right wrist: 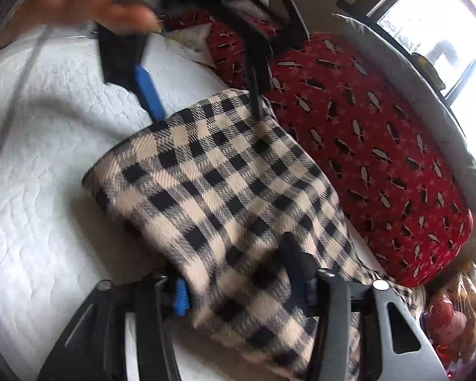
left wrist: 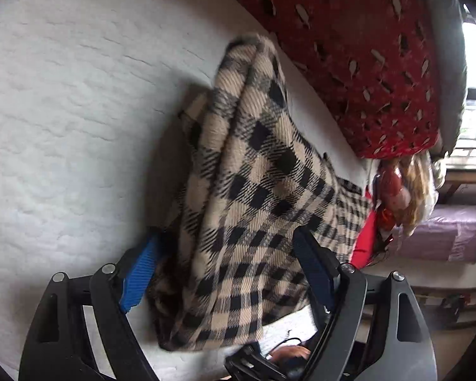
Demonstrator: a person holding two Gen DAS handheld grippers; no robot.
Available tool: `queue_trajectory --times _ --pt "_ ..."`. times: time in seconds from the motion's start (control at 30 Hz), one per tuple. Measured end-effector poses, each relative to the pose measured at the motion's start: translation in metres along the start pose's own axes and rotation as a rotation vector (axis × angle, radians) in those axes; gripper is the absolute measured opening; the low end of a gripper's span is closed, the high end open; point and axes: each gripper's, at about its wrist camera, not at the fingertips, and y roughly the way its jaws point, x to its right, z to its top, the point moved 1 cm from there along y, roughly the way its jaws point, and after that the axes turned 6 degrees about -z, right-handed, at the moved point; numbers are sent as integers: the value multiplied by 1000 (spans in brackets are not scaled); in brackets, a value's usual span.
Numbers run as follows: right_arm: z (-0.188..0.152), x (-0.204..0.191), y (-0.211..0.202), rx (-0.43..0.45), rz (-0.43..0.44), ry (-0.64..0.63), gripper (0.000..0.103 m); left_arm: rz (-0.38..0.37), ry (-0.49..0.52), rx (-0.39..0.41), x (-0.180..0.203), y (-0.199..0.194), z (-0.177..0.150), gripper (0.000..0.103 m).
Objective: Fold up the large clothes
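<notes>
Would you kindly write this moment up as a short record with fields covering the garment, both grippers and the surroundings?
garment: checked cloth, beige and black, bunched and partly folded
surface: white quilted bed cover
left gripper: jaws wide, cloth between the fingers; grip cannot be told
right gripper: jaws wide, cloth between the fingers; grip unclear
beside garment: red patterned pillow
blur: motion blur in right wrist view

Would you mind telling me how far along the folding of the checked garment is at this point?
Partly done: the checked garment is already doubled into a thick, layered bundle on the white quilt. In hand: the left gripper and right gripper each straddle one end, jaws apart around the cloth. Left: bringing the ends together, flattening it, and letting go. The red patterned blanket beside it looks untouched.
</notes>
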Motion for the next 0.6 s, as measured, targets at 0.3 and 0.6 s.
queue_trajectory --times 0.3,0.6 --pt "-78 177 -5 -96 30 666 76 87 21 -2 14 29 2 88" --pt "-153 217 91 -422 158 812 88 190 154 76 50 24 -28 24"
